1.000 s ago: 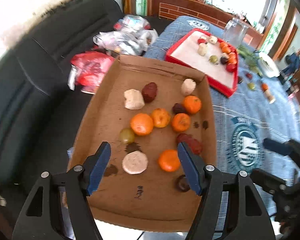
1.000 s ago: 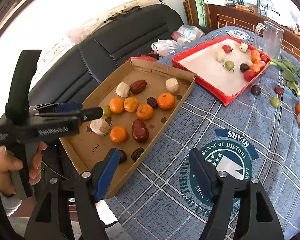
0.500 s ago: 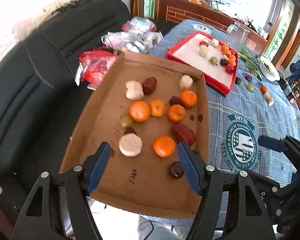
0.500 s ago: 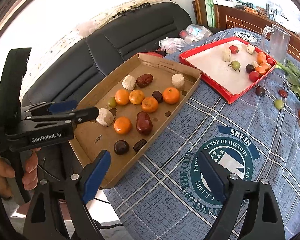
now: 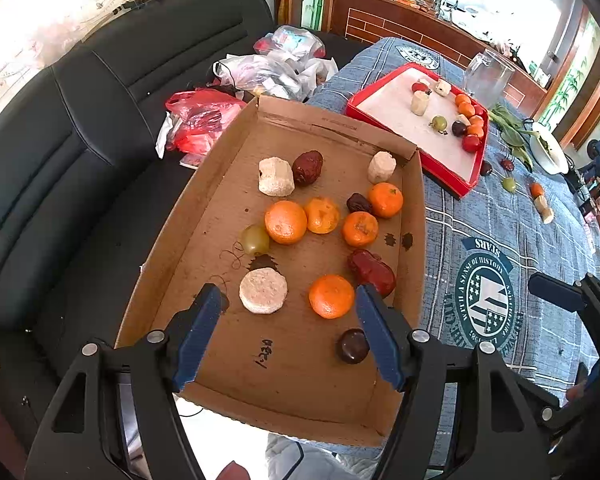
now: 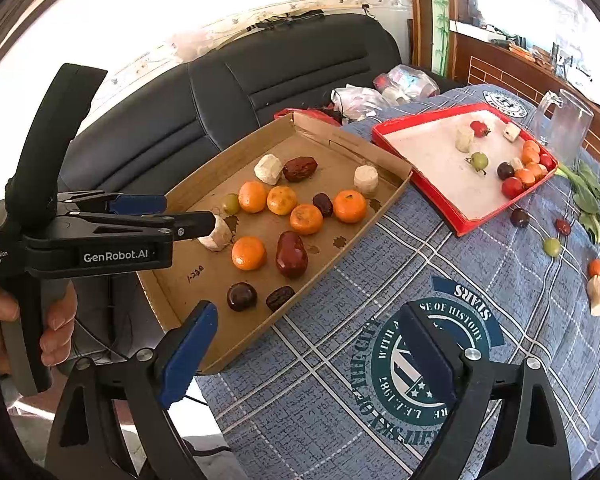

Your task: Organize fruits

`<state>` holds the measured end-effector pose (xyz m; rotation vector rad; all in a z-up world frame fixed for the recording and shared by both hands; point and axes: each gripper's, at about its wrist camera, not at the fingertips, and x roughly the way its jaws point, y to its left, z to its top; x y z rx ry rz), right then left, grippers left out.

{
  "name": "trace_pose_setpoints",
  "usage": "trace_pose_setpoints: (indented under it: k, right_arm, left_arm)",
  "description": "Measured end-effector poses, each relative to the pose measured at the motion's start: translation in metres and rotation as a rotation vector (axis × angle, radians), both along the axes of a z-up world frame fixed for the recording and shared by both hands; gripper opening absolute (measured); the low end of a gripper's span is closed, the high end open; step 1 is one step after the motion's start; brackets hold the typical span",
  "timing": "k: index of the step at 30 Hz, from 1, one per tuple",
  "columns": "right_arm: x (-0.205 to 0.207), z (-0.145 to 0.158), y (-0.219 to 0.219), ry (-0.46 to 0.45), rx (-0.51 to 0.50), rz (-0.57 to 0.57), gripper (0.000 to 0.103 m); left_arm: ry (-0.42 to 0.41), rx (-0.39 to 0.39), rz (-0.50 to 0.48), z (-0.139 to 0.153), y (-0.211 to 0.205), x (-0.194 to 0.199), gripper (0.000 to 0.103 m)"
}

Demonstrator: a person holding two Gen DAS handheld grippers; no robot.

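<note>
— On the tabletop, what is laid out?

— A shallow cardboard tray (image 5: 204, 216) is seen at the edge of a blue checked cloth (image 6: 380, 280), holding round mandarins (image 5: 286, 222), wrinkled dark red dates (image 5: 307, 167), a smooth green grape (image 5: 255, 239) and chalky, pale cylindrical chunks (image 5: 263, 291). A red tray (image 6: 416, 148) with a white floor is set just beyond it, with more small fruits gathered at its far side. A few loose fruits (image 6: 552, 246) are scattered on the cloth near it.

— How are the jaws set?

— The left gripper (image 5: 288, 312) is held above the near part of the cardboard tray, jaws apart, nothing between the pads. The right gripper (image 6: 304, 332) is held over the tray's near corner and the cloth; its jaws have just been opening and stand wide, empty.

— How is the step best done?

— A next fruit is probably being chosen. One piece should be approached from above, with the pads placed on opposite sides of its widest part. The mandarins' dimpled skin should grip well; the glossy grape and the dark round fruit (image 5: 353, 346) may roll, so a gentle, centred closing is advised. The crumbly-looking chunks should be squeezed lightly.
</note>
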<state>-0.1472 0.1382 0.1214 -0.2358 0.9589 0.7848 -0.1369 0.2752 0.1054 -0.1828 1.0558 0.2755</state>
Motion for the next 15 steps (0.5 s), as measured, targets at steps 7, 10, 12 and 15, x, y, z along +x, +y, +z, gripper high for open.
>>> trace_pose_setpoints:
  k: [7,10,12,15]
  right_arm:
    - [0.0014,0.0005,0.0028,0.0,0.001,0.004,0.093]
    - [0.0024,0.001,0.0054,0.003,0.002,0.006,0.093]
    - [0.0027,0.0009,0.0058,0.003,0.002,0.008,0.093]
    - [0.0024,0.0009,0.0054,0.003,0.001,0.006,0.093]
  left_arm:
    - [0.007,0.029,0.008,-0.0004,0.0008,-0.0001,0.07]
    - [0.002,0.025,0.016,0.0009,0.0028,-0.0016,0.079]
    - [-0.009,0.029,0.019,0.0029,0.0033,-0.0024,0.082]
    - [-0.011,0.039,0.021,0.0039,0.0034,-0.0026,0.082]
